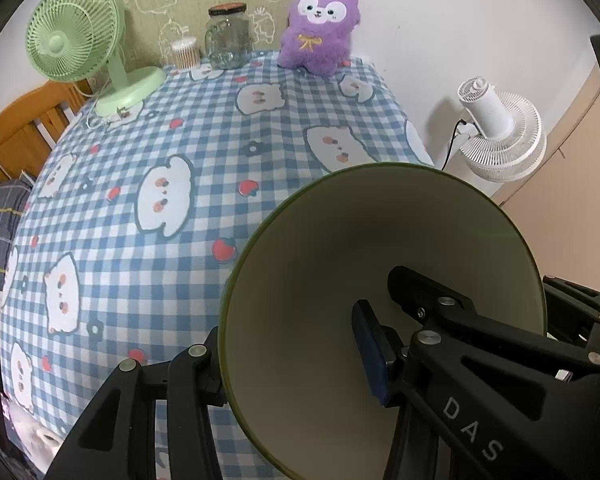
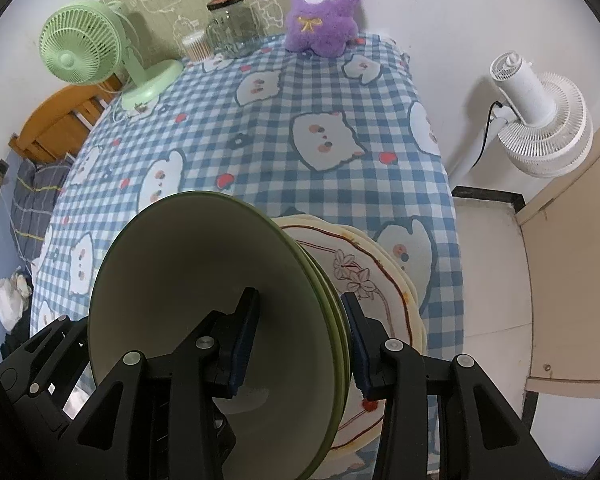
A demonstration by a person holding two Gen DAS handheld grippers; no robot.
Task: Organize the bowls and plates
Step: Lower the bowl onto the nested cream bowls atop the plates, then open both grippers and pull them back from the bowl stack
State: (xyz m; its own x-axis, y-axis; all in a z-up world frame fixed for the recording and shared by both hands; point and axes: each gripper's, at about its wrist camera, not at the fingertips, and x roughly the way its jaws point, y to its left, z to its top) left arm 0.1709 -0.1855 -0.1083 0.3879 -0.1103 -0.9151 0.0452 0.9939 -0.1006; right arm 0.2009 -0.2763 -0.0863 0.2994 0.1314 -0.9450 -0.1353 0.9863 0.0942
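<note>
My left gripper (image 1: 296,364) is shut on the rim of a green bowl (image 1: 340,248) with a cream inside, held on edge above the blue checked tablecloth (image 1: 180,128). My right gripper (image 2: 300,340) is shut on the rims of green bowls (image 2: 188,280) nested together, tilted on edge. Behind them, cream flower-pattern plates (image 2: 376,276) with a red line lie stacked on the cloth near the table's right front.
At the table's back stand a green desk fan (image 1: 76,40), a cotton-swab tub (image 1: 186,54), a glass jar (image 1: 228,36) and a purple plush toy (image 1: 320,28). A white floor fan (image 1: 500,136) stands right of the table; a wooden bed frame (image 1: 24,128) is left.
</note>
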